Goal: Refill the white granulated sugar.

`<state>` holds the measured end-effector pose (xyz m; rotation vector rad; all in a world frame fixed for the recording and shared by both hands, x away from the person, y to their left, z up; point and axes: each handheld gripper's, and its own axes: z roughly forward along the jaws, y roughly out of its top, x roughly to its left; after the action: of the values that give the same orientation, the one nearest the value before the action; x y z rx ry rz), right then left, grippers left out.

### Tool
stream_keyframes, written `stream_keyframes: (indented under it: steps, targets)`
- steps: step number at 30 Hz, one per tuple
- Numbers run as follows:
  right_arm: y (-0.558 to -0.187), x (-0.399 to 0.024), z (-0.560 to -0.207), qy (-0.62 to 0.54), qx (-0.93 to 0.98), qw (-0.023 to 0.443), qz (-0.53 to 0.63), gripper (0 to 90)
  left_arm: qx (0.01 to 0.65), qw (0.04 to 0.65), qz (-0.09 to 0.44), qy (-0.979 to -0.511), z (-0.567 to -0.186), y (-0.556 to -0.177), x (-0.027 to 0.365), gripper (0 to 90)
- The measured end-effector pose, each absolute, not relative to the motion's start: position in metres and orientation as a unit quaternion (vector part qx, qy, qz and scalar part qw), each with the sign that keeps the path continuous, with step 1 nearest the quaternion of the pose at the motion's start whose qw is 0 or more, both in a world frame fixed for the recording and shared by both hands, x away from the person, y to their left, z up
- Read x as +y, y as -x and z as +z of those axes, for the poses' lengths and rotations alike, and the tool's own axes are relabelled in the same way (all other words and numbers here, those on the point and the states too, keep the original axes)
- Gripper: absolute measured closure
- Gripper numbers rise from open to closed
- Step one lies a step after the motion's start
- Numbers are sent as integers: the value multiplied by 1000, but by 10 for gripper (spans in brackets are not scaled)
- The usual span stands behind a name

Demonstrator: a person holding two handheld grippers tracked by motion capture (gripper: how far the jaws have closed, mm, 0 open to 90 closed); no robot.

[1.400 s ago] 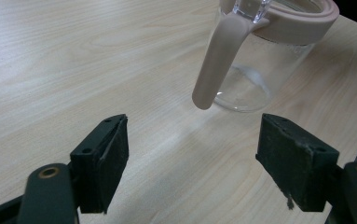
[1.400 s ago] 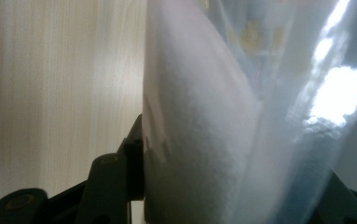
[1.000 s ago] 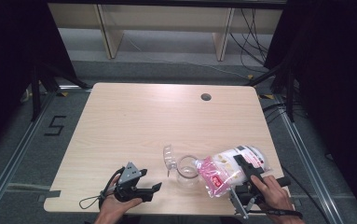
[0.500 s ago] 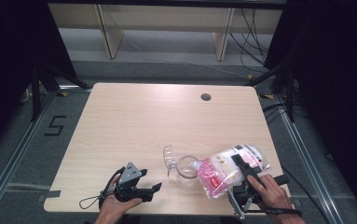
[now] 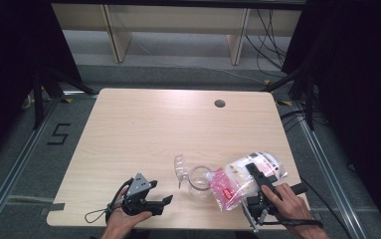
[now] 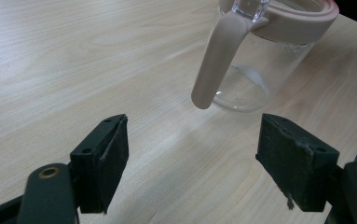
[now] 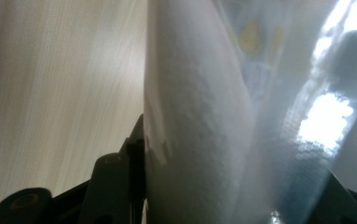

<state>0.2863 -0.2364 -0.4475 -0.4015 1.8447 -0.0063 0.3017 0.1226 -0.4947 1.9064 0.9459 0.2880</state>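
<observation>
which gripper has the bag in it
The right gripper: its jaws close on the bag. The left gripper is open with nothing between its jaws.

The left tool (image 5: 164,202) is black, with a grey three-cornered plate on top and a thin black cable looping away toward 8 o'clock. In the left gripper view its two jaws are black blocks with flat pads, each on an arm with a brass-ringed hole. The right tool (image 5: 257,174) is black too, with a long body, a dark handle and a black cable trailing toward 4 o'clock
</observation>
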Motion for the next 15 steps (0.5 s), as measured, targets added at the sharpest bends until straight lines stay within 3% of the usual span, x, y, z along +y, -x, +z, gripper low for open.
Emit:
stream_keyframes:
  steps: [15]
  targets:
    - [-290, -235, -446, 193, 785, 589, -5, 547, 381, 476, 121, -784, -495, -303, 123, 246]
